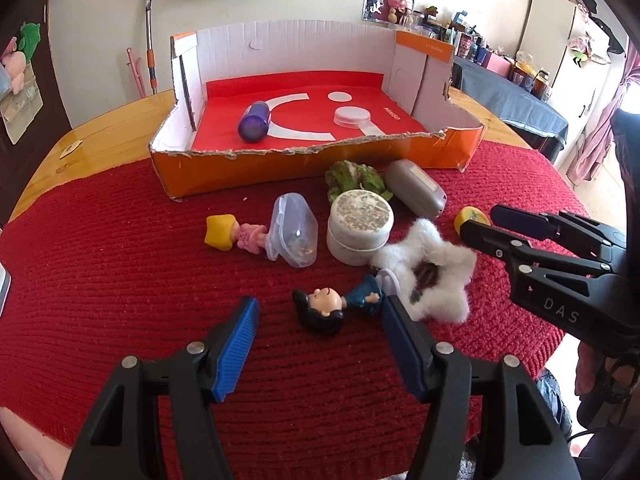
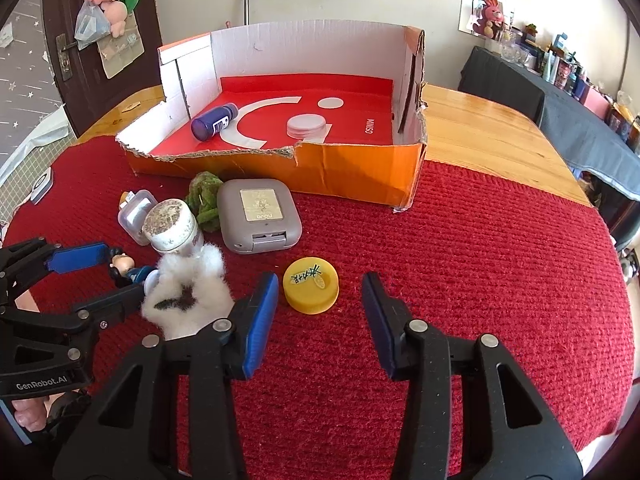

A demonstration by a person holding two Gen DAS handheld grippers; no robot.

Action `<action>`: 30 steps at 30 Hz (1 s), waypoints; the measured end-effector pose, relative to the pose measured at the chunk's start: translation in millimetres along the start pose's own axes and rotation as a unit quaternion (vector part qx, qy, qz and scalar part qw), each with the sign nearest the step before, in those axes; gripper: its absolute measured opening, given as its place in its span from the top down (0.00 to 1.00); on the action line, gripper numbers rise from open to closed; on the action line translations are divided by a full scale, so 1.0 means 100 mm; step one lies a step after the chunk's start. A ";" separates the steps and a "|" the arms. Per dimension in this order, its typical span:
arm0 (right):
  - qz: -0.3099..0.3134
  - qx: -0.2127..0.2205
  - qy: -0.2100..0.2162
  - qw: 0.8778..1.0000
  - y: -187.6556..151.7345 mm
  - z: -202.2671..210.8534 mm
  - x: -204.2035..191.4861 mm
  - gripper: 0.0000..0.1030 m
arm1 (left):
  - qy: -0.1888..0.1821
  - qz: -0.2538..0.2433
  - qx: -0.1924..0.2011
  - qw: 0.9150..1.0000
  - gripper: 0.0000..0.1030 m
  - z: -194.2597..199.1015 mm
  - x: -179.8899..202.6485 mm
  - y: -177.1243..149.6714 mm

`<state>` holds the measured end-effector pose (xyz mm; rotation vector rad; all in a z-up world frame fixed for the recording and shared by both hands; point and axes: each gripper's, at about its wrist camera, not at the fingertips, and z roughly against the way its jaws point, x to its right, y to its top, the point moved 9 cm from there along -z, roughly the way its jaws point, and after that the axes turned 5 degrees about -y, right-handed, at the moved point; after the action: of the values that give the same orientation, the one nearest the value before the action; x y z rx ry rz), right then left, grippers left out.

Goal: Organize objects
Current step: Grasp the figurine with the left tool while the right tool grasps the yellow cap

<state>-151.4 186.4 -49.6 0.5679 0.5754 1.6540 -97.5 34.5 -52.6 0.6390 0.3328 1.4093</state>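
My left gripper is open and low over the red knitted cloth. A small dark-haired figure in blue lies between its blue pads, and neither pad presses on it. In the right wrist view the left gripper again straddles the figure. My right gripper is open around a yellow bottle cap, with a gap on both sides. From the left wrist view the right gripper half hides the cap. The orange cardboard box behind holds a purple bottle and a white lid.
Crowded between the grippers and the box are a white fluffy toy, a white jar, a clear plastic tub, a pink and yellow doll, a green clump and a grey case. Bare wooden table lies right of the box.
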 end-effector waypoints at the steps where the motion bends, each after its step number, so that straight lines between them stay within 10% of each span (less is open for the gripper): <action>1: 0.000 -0.001 0.000 1.000 0.00 -0.01 0.00 0.60 | -0.004 0.001 0.000 1.000 0.37 0.01 0.01 0.00; 22: 0.002 -0.006 0.005 1.000 -0.02 -0.08 -0.02 0.60 | -0.019 0.025 0.007 0.999 0.31 -0.07 0.19 0.04; 30: 0.010 -0.002 0.002 1.000 0.00 -0.09 -0.04 0.66 | -0.017 0.048 0.022 0.998 0.45 -0.01 0.05 0.00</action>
<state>-156.0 181.7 -56.6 0.5693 0.5711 1.6748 -97.3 39.4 -52.6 0.7215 0.3102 1.4856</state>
